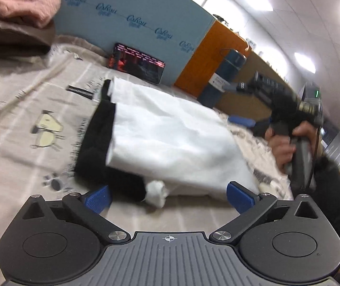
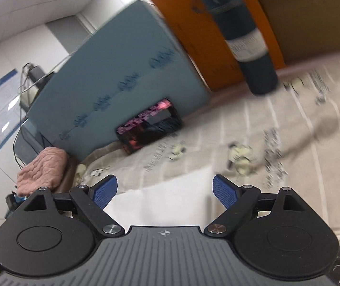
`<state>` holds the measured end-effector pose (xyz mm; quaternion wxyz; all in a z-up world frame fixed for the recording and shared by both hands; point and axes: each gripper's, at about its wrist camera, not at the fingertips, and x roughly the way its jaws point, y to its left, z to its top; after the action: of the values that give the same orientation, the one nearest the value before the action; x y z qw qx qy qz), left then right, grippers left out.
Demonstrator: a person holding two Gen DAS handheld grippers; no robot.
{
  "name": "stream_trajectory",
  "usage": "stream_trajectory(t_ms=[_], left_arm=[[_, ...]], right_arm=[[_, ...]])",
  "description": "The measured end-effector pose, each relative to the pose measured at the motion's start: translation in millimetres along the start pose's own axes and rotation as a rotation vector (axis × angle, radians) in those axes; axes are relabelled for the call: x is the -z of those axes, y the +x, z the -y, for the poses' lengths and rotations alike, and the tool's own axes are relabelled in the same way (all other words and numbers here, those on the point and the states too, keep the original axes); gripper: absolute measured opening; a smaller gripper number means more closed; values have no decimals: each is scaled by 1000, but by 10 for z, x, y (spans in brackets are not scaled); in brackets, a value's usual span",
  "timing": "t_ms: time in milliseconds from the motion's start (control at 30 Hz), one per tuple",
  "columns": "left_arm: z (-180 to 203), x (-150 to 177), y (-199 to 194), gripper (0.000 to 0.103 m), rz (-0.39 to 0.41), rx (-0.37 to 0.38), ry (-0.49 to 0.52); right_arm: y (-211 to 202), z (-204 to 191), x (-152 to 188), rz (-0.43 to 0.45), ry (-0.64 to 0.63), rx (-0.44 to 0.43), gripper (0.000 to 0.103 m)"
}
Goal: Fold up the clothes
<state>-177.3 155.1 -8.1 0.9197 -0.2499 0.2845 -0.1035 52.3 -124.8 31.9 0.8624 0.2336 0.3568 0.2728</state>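
1. Left wrist view: the left hand-held gripper (image 1: 168, 199) stands with its jaws spread wide and nothing between them, hovering low over the worktop (image 1: 14, 109), which is covered in a beige printed cloth.
2. The white garment (image 1: 170, 140) lies straight ahead at twelve o'clock, its near edge just beyond the blue fingertips (image 1: 99, 199). Its long axis runs from eleven o'clock far away to about four o'clock near the frame.
3. It looks partly folded into a thick rectangle, soft and fluffy, with black trim (image 1: 103, 133) along its nine o'clock edge and a small white tuft at the near corner.
4. The right hand-held gripper (image 1: 243, 121) sits at three o'clock by the garment's far side; its jaws are too blurred to read here.
5. Judgement: the left one is nearer the trimmed edge and near corner.
6. Right wrist view: the right hand-held gripper (image 2: 165, 191) is open and empty; the white garment (image 2: 160, 197) lies directly beneath and between its fingers, at six o'clock of the scene.
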Motion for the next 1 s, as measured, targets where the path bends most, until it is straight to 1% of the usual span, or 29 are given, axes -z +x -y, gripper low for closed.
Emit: stream_trajectory(t_ms=[100,200,267,300,333,367,400,433,467,500,533,567,600,633,733,833,933,1000], left_arm=[[-27,-42,81,103,21,15,-56],[-54,-84,163,103,41,31,-112],[-72,-112,217,102,55,41,-150],[-69,-115,233,101,68,34,-157],[-60,-111,245,100,83,22,-158],[-47,-108,252,88,90,-1,-147],[-32,-106,257,70,92,-29,-130],[-16,-104,262,55,95,-57,-113],[-1,-101,268,48,98,-86,-96],[14,-99,273,38,100,-114,-79],[13,-103,267,33,102,-124,-72],[21,-110,251,31,109,-127,-60],[38,-116,234,27,121,-130,-44],[80,-118,214,25,139,-143,-14],[270,-150,229,24,173,-145,82],[463,-186,253,23,202,-141,176],[656,-222,277,23,232,-137,270],[823,-281,404,23,237,-108,335]], right_arm=[[122,171,9,-45,50,17,87],[277,274,39,-89,81,17,84],[336,260,72,-85,63,14,84],[360,246,89,-80,49,11,82],[380,222,105,-82,34,5,70],[395,199,121,-91,19,-2,52],[409,180,137,-103,6,-9,46],[402,148,154,-101,-19,-9,36],[380,108,171,-90,-54,-6,29],[354,70,178,-77,-86,-4,25],[322,36,176,-64,-107,-12,19],[290,3,173,-50,-122,-25,14],[247,-37,170,-33,-135,-43,12],[186,-80,165,-11,-148,-63,11],[-60,-221,156,73,-200,-131,10],[-314,-331,108,150,-232,-172,9],[-576,-330,19,222,-254,-171,9],[-751,-268,-53,271,-261,-142,9]])
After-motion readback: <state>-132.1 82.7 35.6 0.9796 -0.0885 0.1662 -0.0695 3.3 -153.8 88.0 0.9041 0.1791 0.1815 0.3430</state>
